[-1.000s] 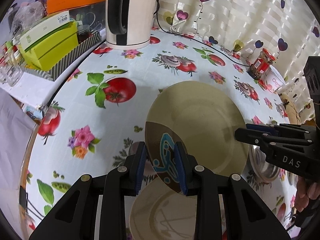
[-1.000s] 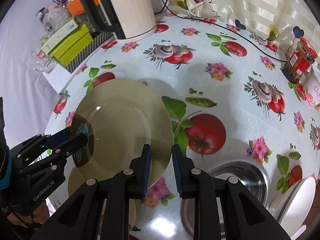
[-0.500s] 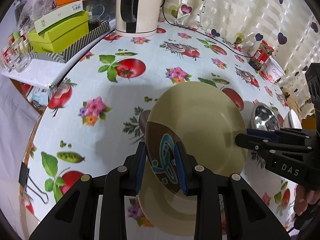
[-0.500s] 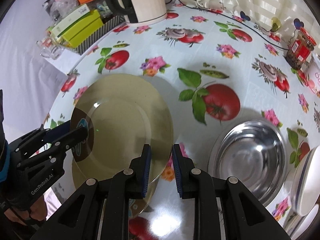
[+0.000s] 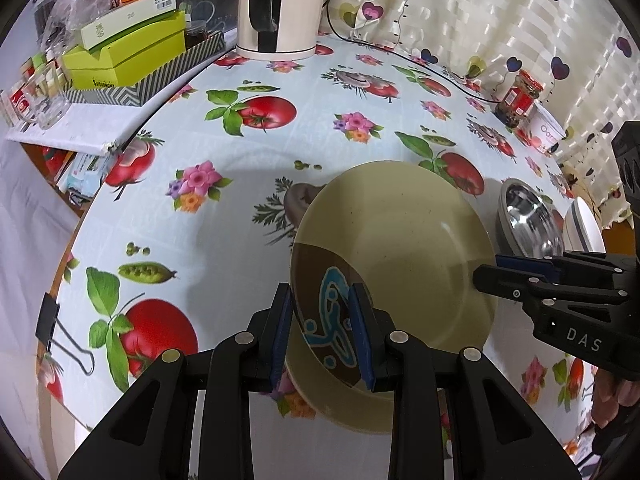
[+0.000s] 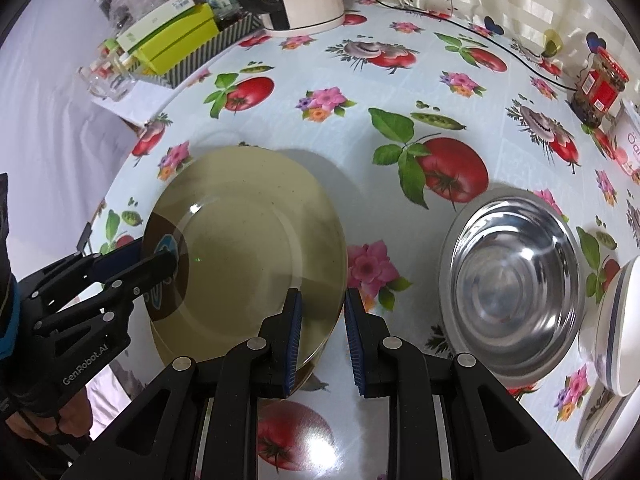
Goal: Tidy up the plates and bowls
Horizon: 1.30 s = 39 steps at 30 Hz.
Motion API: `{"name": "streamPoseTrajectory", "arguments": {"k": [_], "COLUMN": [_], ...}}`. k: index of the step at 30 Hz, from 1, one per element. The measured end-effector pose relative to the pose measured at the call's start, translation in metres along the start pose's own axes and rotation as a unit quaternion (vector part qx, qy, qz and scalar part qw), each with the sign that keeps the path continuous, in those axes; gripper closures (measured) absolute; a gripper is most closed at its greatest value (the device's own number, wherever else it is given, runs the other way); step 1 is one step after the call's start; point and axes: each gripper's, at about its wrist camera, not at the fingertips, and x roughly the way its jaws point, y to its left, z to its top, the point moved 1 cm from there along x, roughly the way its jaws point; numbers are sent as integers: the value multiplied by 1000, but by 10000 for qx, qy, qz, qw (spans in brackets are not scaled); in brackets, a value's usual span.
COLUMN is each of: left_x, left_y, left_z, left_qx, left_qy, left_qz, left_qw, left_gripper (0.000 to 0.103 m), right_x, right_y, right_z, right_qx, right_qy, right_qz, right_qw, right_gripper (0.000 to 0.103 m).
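I have the beige plate [image 5: 400, 240] held above the tablecloth [image 5: 240, 208], my left gripper [image 5: 322, 336] pinching its brown-and-blue patterned edge and my right gripper [image 6: 322, 332] clamped on the opposite rim. A second beige plate [image 5: 344, 412] lies right under it, peeking out at the near side. Just to the right sits a steel bowl [image 6: 512, 280], empty and shiny, with a white bowl [image 6: 618, 320] tilted beside it (blue-grey stripe round its rim). Farther back stand a white kettle [image 5: 280, 4] with its cord trailing along the curtain, a red-lidded jar [image 5: 518, 98] of something dark, and a striped box [image 5: 152, 76] holding green cartons. A black binder clip [image 5: 52, 324] grips the table's left edge.
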Motion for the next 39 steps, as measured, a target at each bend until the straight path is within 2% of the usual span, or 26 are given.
{"name": "streamPoseTrajectory", "arguments": {"k": [8,19,30,39], "left_x": [3,-1,-3,-6], "left_y": [1,2,7,16], "left_z": [-13,-22,-27,-23], "left_qx": [-32,-60,-59,-201], "left_qy": [142,133,44,-120], "left_qz": [34,73,-13,-90], "left_qw": [9999,9999,10000,9997], "left_gripper": [73,73,73,73], "right_x": [3,7,4,-3], "right_y": [6,13,23,25], "right_z": [-11,-20,-30,-33], "right_qx": [-83,-225,-494,-562], "right_qy": [89,103,-292,-565], "right_qz": [-57,-88,-400,-364], "right_qw": [9999,9997,9975,9962], "right_gripper": [82,80,80,80]}}
